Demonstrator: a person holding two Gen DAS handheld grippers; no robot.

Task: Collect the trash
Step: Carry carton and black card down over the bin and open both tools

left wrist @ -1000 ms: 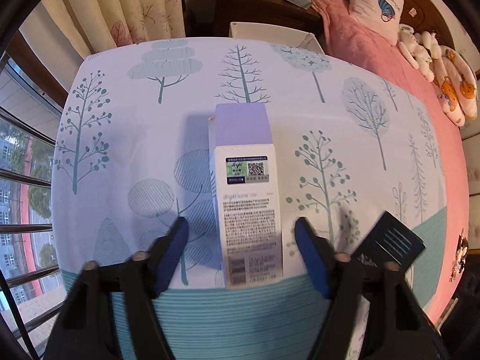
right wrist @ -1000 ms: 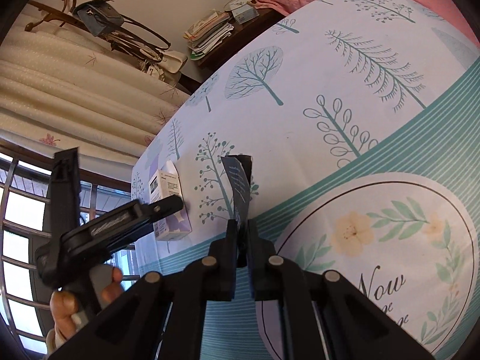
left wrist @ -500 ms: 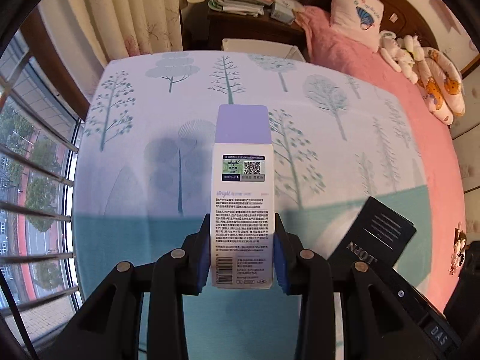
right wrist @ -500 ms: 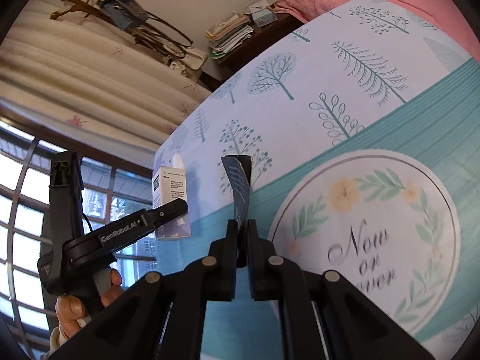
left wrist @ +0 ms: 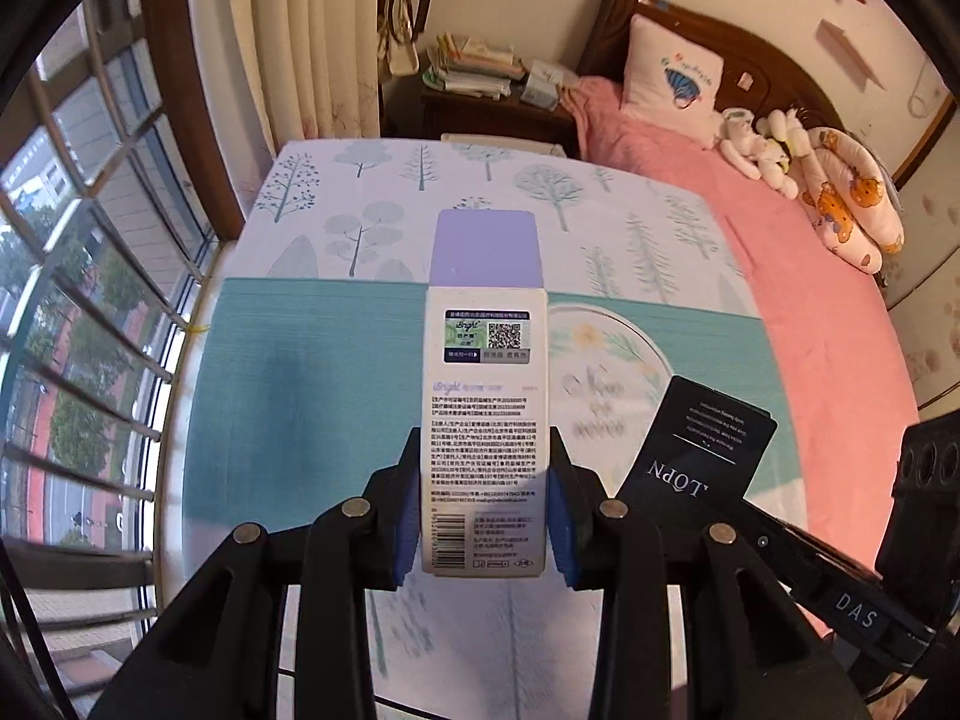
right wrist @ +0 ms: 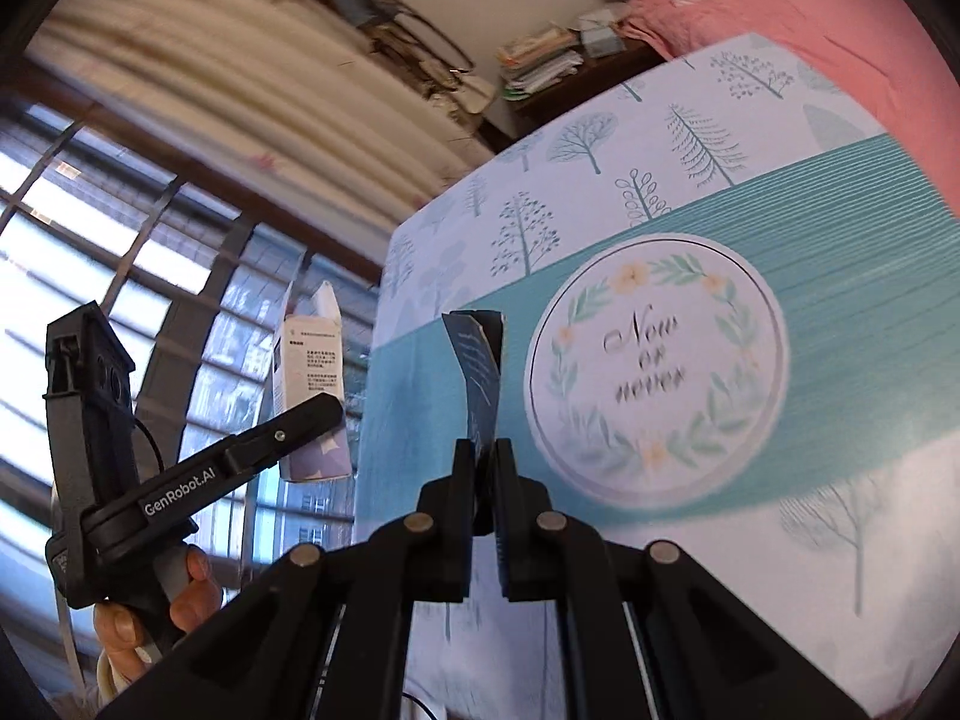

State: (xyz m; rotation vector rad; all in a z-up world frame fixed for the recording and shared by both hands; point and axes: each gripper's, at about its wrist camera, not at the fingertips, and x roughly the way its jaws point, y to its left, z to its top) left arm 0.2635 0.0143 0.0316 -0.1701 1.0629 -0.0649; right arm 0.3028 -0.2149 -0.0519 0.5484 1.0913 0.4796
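My left gripper [left wrist: 483, 516] is shut on a tall white and purple carton [left wrist: 486, 396] with printed text and a QR label, held in the air above the bed. The carton also shows in the right wrist view [right wrist: 309, 384], with the left gripper [right wrist: 312, 414] clamped on it. My right gripper [right wrist: 485, 468] is shut on a flat dark navy packet [right wrist: 478, 384] that stands up between its fingers. The same packet [left wrist: 699, 441], marked LOPN, shows at the right of the left wrist view.
Below lies a bedspread [left wrist: 288, 372] with tree prints, a teal band and a round floral emblem [right wrist: 654, 366]. A barred window [left wrist: 78, 300] and curtains are on the left. A nightstand with stacked papers [left wrist: 474, 69], a pink blanket, a pillow and soft toys [left wrist: 762, 144] are at the back.
My left gripper closed on the carton and lifted it off the bedspread. Both grippers have risen and drawn back, so more of the room shows. The right gripper still holds the packet.
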